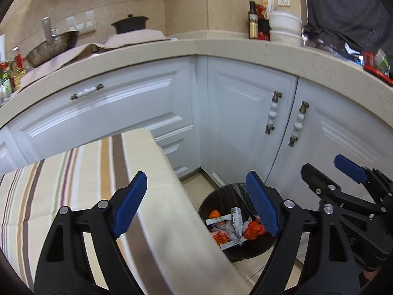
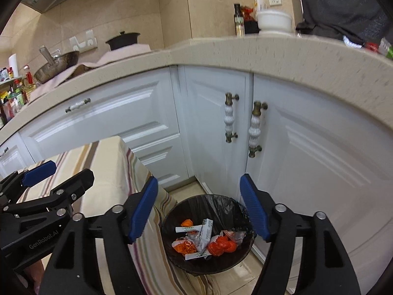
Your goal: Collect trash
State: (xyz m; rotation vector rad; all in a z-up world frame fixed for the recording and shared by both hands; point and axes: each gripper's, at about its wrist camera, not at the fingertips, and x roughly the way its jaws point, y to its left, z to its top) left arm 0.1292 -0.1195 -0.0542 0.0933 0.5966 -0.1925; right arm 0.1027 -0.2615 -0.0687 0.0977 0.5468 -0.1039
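Note:
A round black bin [image 2: 172, 223] with a black liner stands on the floor by the white cabinets; it also shows in the left wrist view [image 1: 211, 199]. Inside lie orange crumpled wrappers [image 2: 221, 245], white paper packets [image 2: 205, 231] and clear plastic. My right gripper [image 2: 199, 211] is open and empty, held above the bin. My left gripper [image 1: 196, 209] is open and empty, over the edge of the striped tablecloth [image 1: 73, 184] just left of the bin. Each gripper shows at the side of the other's view, the right one in the left wrist view [image 1: 329, 174], the left one in the right wrist view [image 2: 59, 174].
White cabinet doors with ceramic handles [image 2: 254, 127] stand right behind the bin. The beige counter [image 1: 221, 49] holds a wok [image 1: 52, 46], a dark pot [image 1: 130, 24], bottles [image 1: 253, 19], white bowls [image 1: 285, 27] and packets [image 1: 375, 61]. The cloth-covered table [image 2: 118, 172] stands left of the bin.

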